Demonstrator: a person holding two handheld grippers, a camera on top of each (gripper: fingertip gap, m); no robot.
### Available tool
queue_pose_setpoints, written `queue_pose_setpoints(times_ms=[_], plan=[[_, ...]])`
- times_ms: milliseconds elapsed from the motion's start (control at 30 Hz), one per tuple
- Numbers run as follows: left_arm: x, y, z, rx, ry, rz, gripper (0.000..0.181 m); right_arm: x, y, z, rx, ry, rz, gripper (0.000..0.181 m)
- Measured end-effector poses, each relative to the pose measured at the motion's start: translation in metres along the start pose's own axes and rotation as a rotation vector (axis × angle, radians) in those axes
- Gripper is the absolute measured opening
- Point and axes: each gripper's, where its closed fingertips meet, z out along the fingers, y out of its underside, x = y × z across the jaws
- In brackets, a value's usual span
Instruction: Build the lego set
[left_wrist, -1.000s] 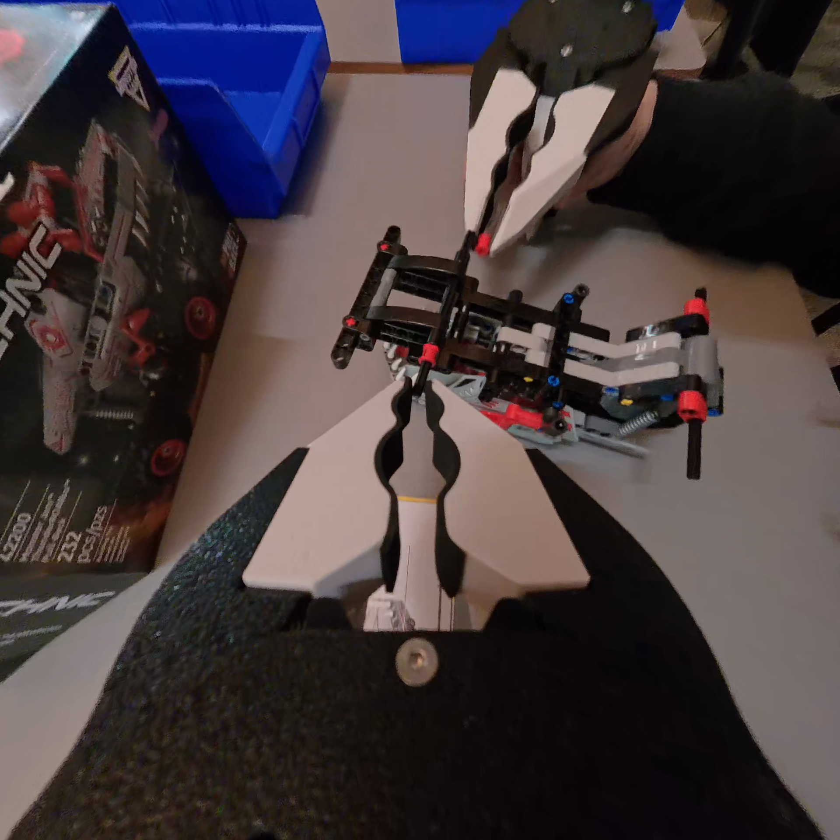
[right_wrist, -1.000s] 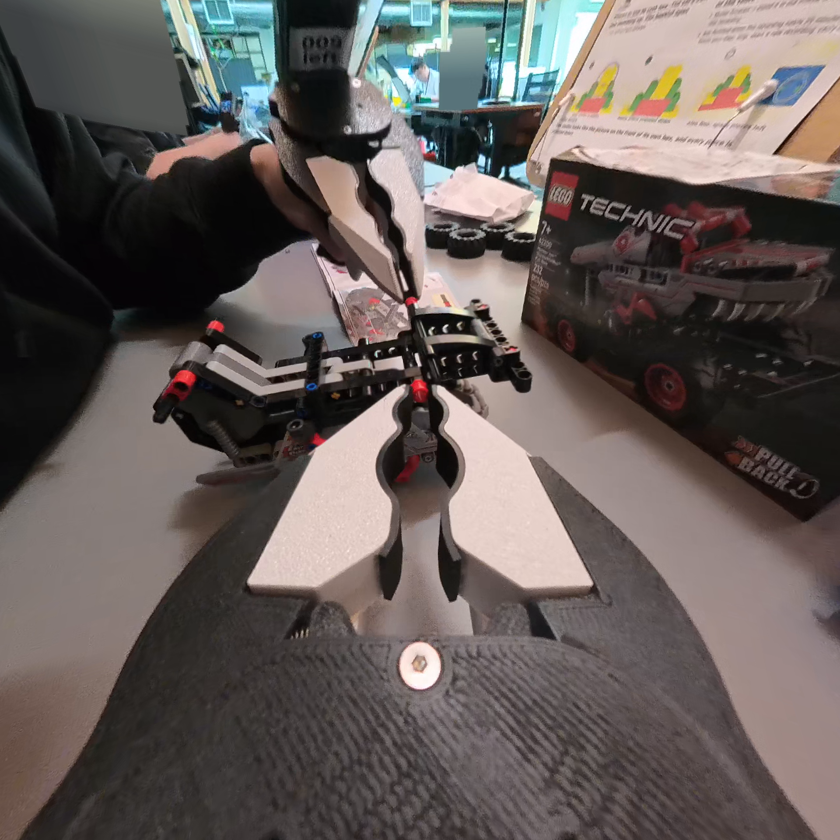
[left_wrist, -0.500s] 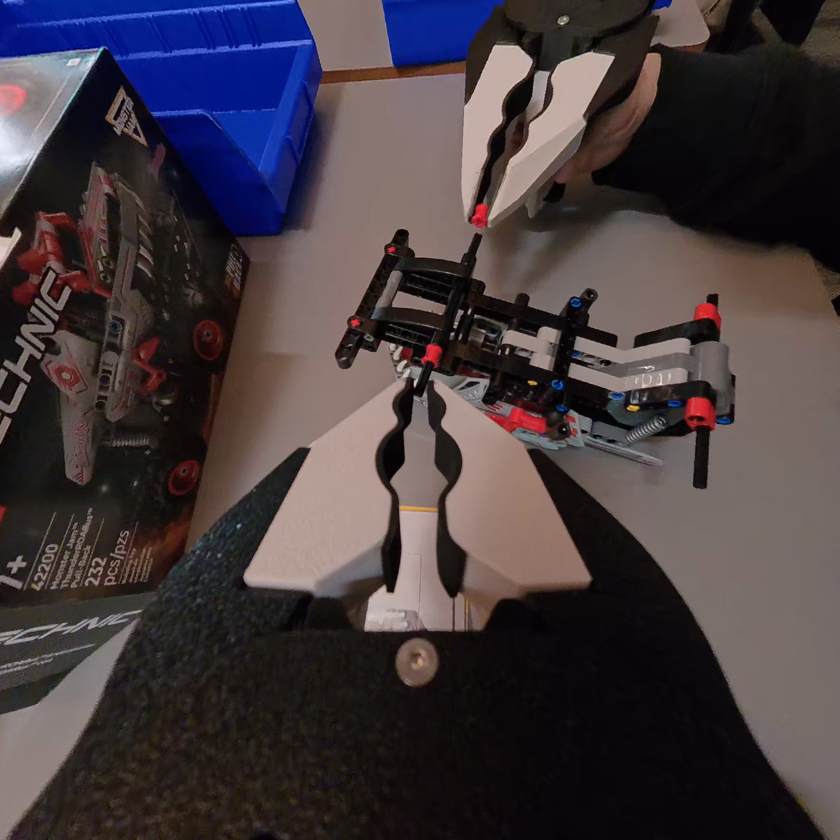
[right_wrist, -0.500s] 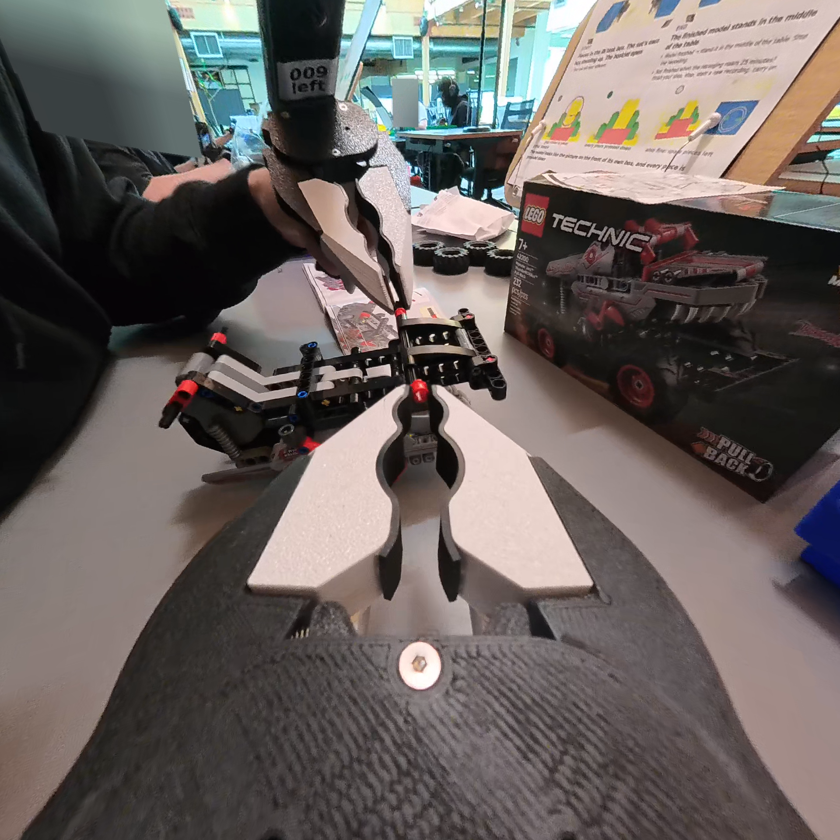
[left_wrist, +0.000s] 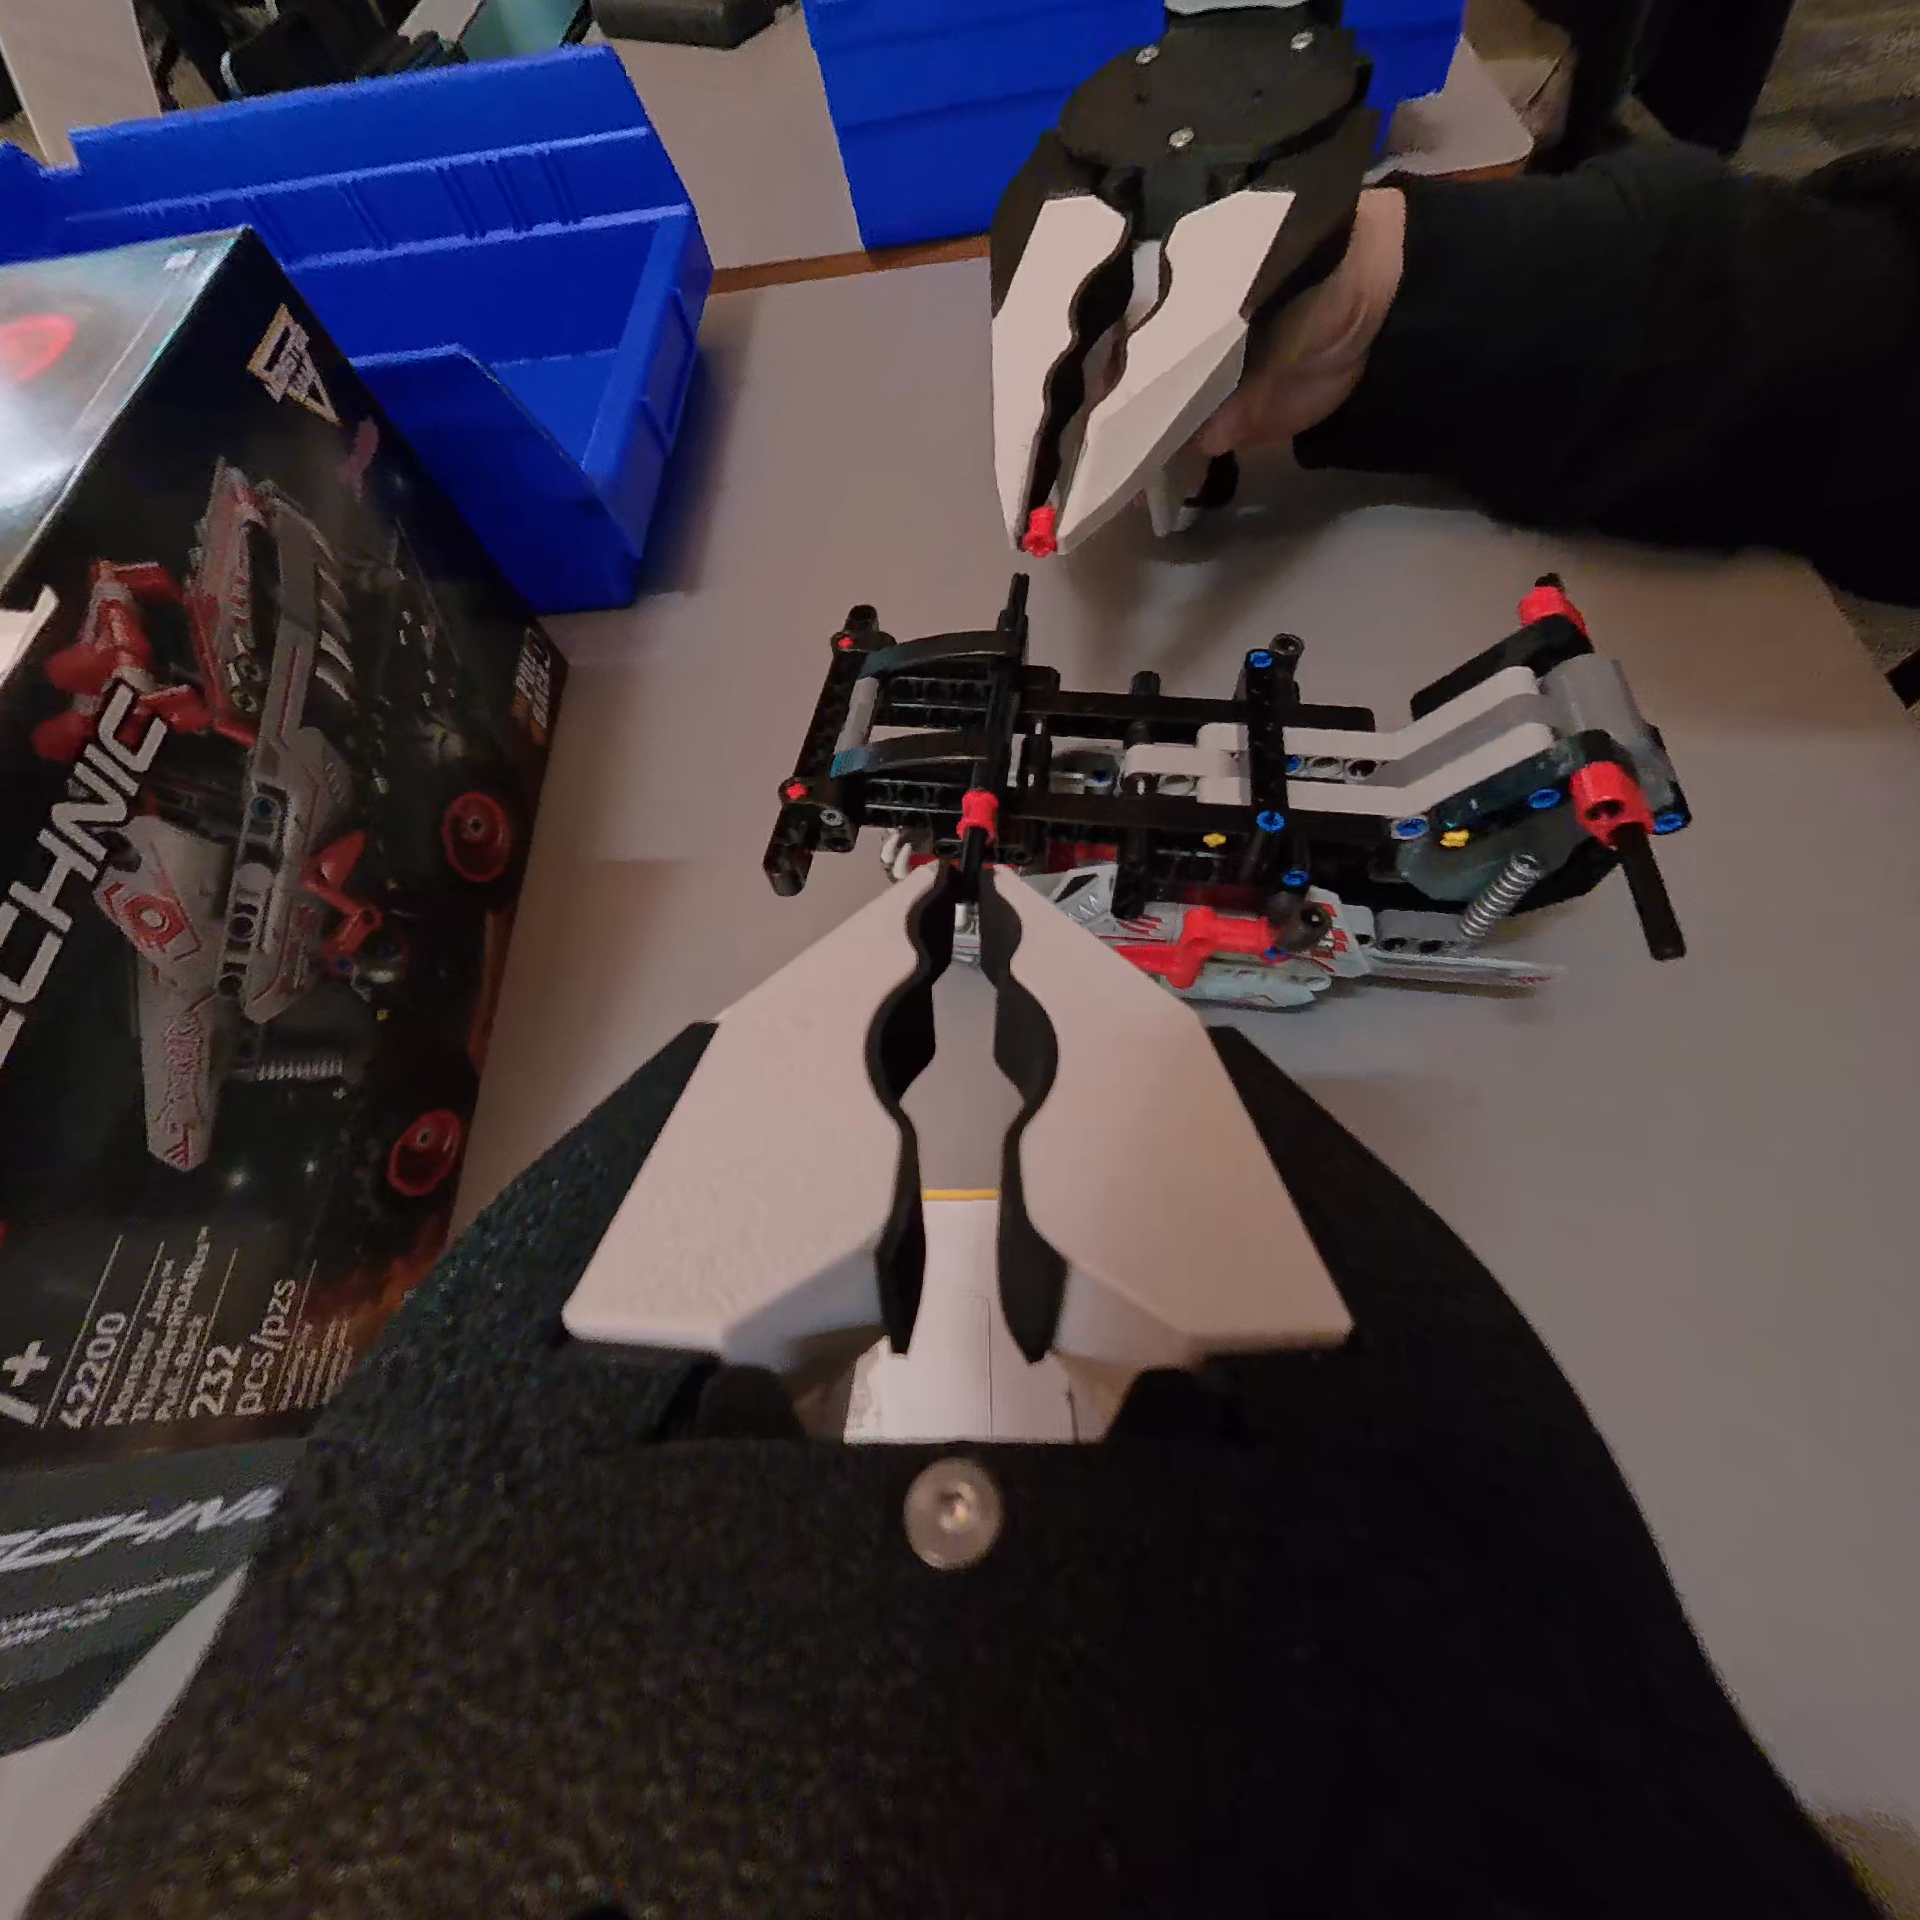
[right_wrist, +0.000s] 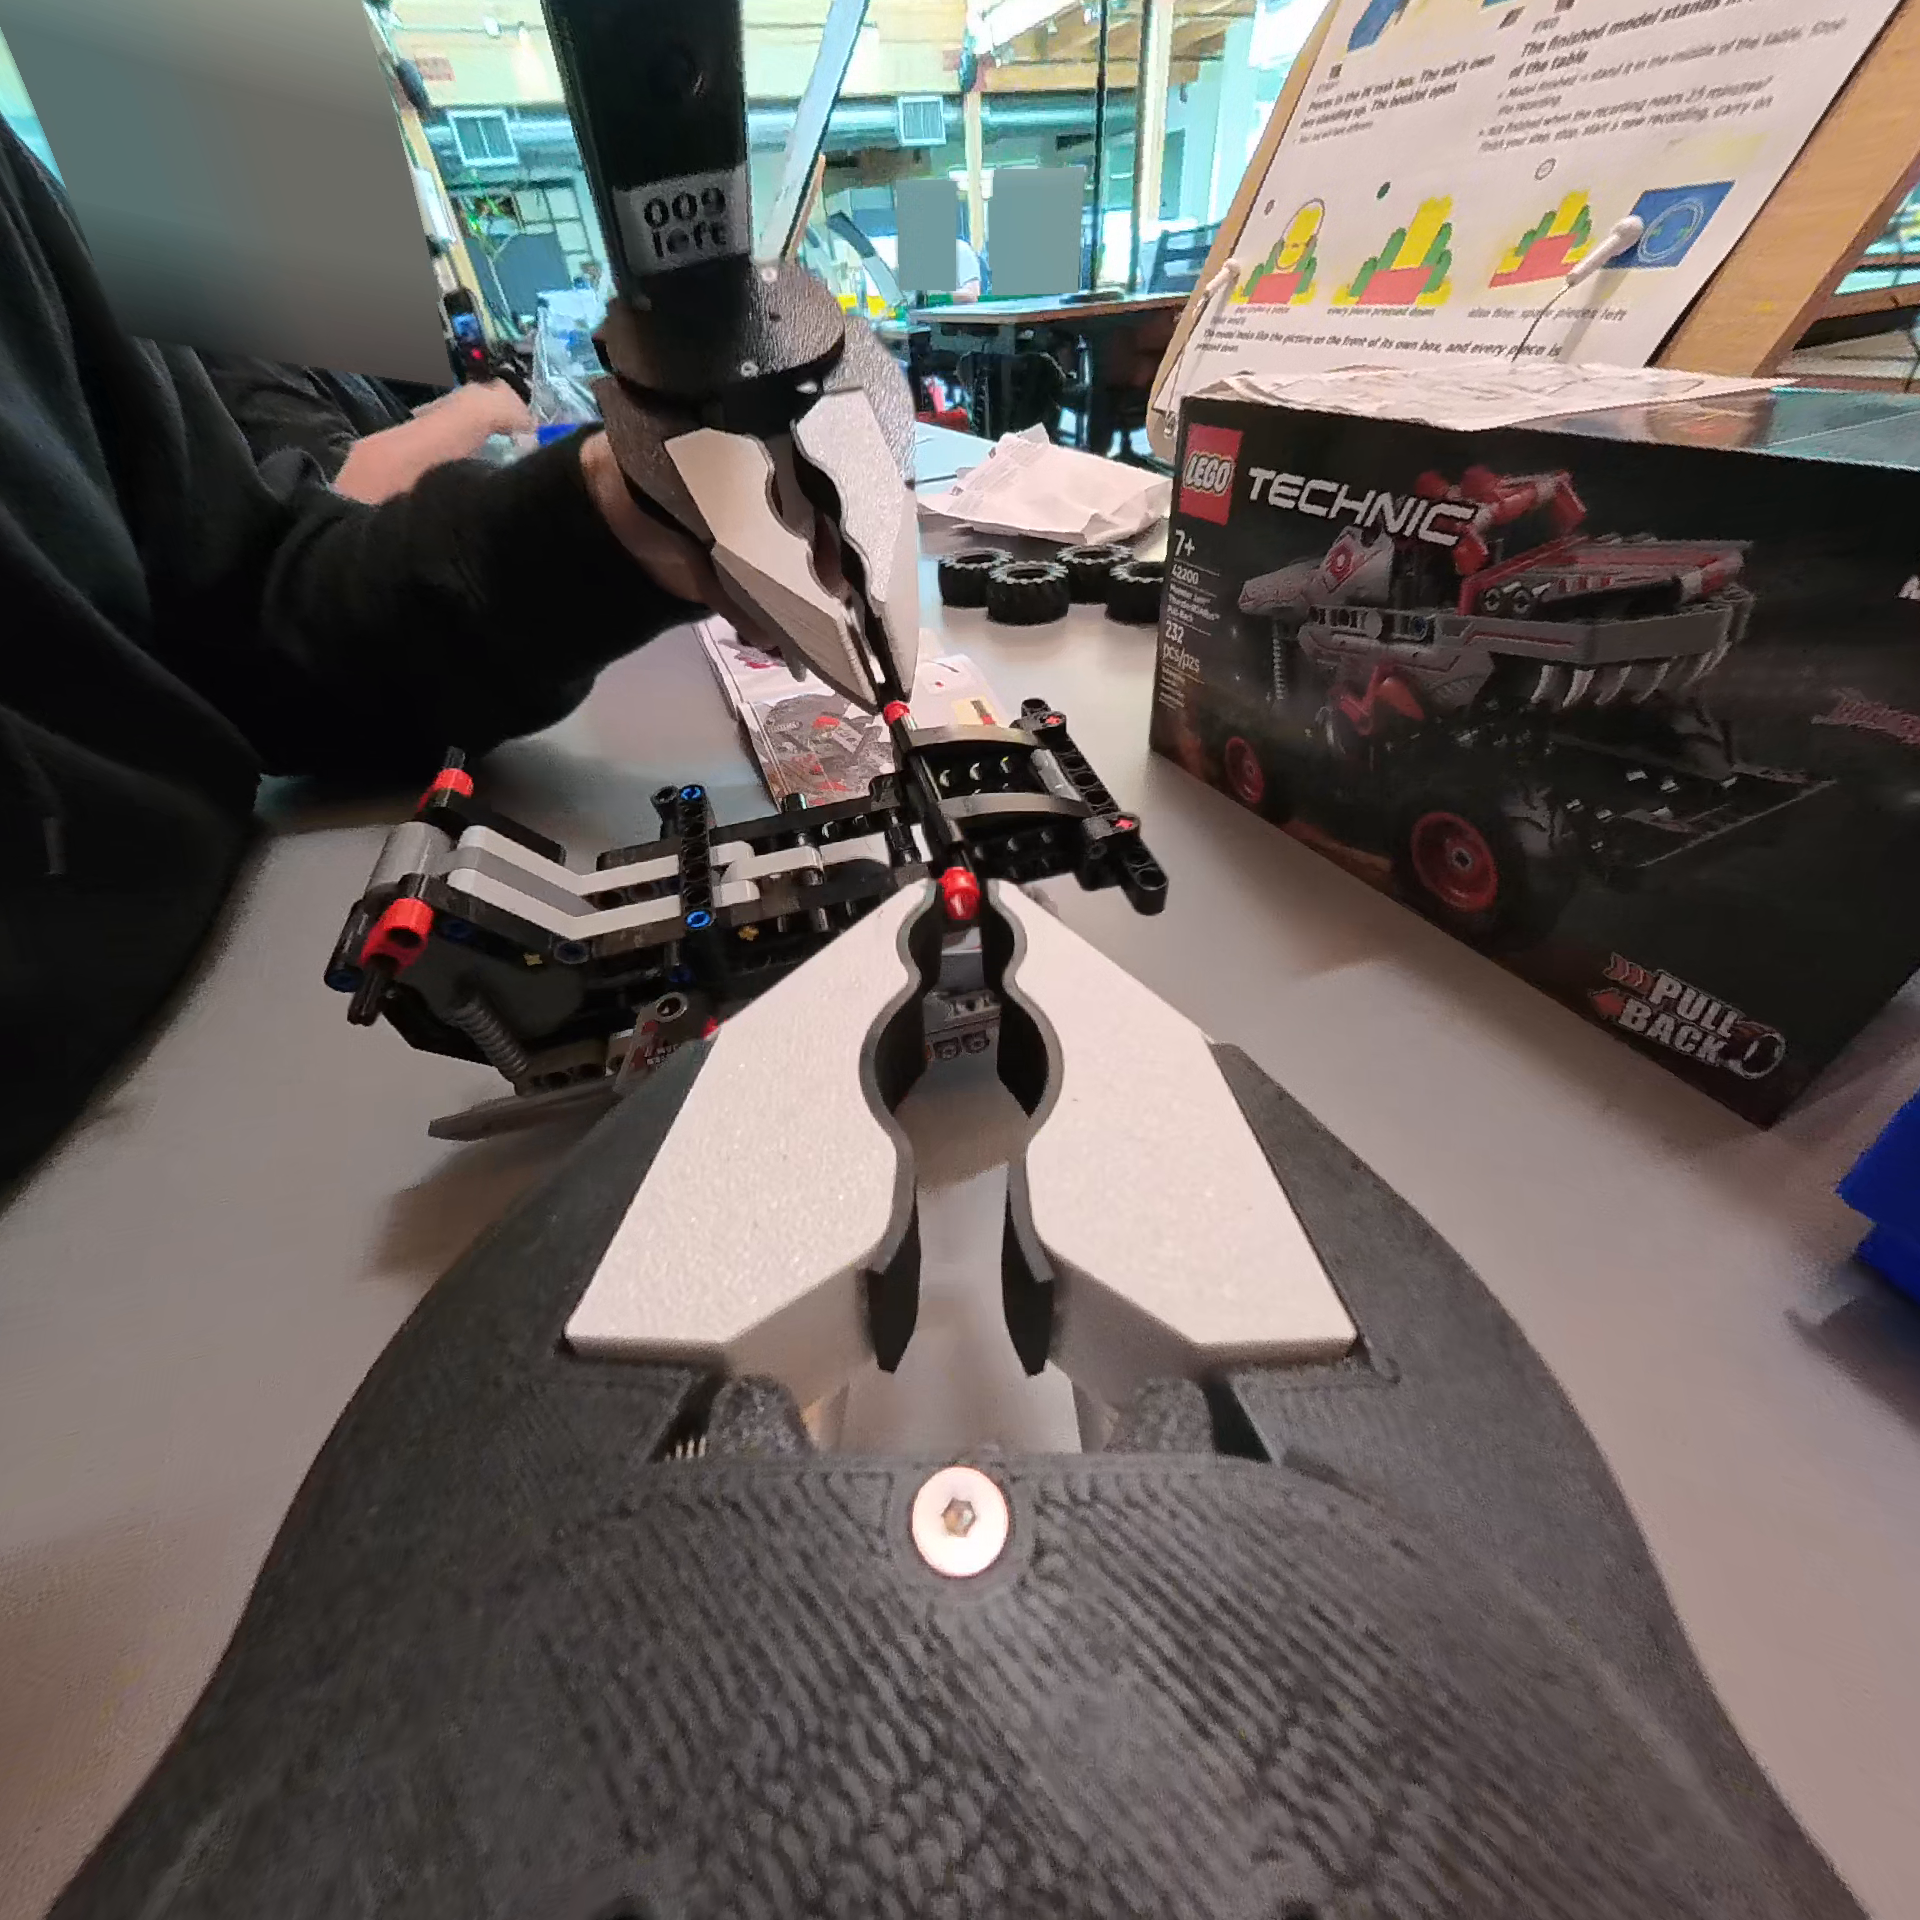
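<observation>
A half-built chassis (left_wrist: 1195, 769) of black, grey, white and red parts lies on the grey table; it also shows in the right wrist view (right_wrist: 644, 894). A black axle (left_wrist: 997, 717) runs through its front frame, with a red bush (left_wrist: 975, 810) on its near end. My left gripper (left_wrist: 966, 883) is shut on that near end and shows from the far side (right_wrist: 888, 691). My right gripper (right_wrist: 956, 909) is shut on a loose red bush (right_wrist: 957, 894). In the left wrist view the right gripper (left_wrist: 1039, 535) holds that loose bush a short gap beyond the axle's far tip.
The set's box (left_wrist: 239, 790) stands left of the chassis, with blue bins (left_wrist: 499, 312) behind it. In the right wrist view, several black tyres (right_wrist: 1039, 582), a booklet (right_wrist: 810, 717) and a propped instruction board (right_wrist: 1507, 156) lie beyond. A dark sleeve (right_wrist: 364, 623) crosses the left side. Across from one pair of fingers to the other is roughly 9 cm.
My right gripper has drawn back from the axle's far tip with the red bush, opening a gap. My left gripper still holds the axle's near end; the view has pulled back.
</observation>
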Motion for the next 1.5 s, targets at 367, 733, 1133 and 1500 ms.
queue_pose_setpoints(times_ms=[367,733,1133,1500], plan=[[0.0036,-0.0023,-0.0002,0.156,0.121,-0.035,0.001,-0.0006,0.0045,0.0011,-0.036,-0.047,0.005,0.005],[0.0046,-0.0027,-0.0006,0.158,0.109,-0.024,0.001,-0.0026,0.0014,-0.0015,-0.01,-0.062,0.004,0.005],[0.0042,-0.0025,-0.0002,0.165,0.109,-0.023,0.001,-0.004,0.0022,0.0001,-0.018,-0.076,-0.002,0.005],[-0.0008,0.0032,0.0006,0.209,0.106,-0.049,0.001,-0.0075,-0.0028,0.0038,0.013,-0.14,0.102,0.005]])
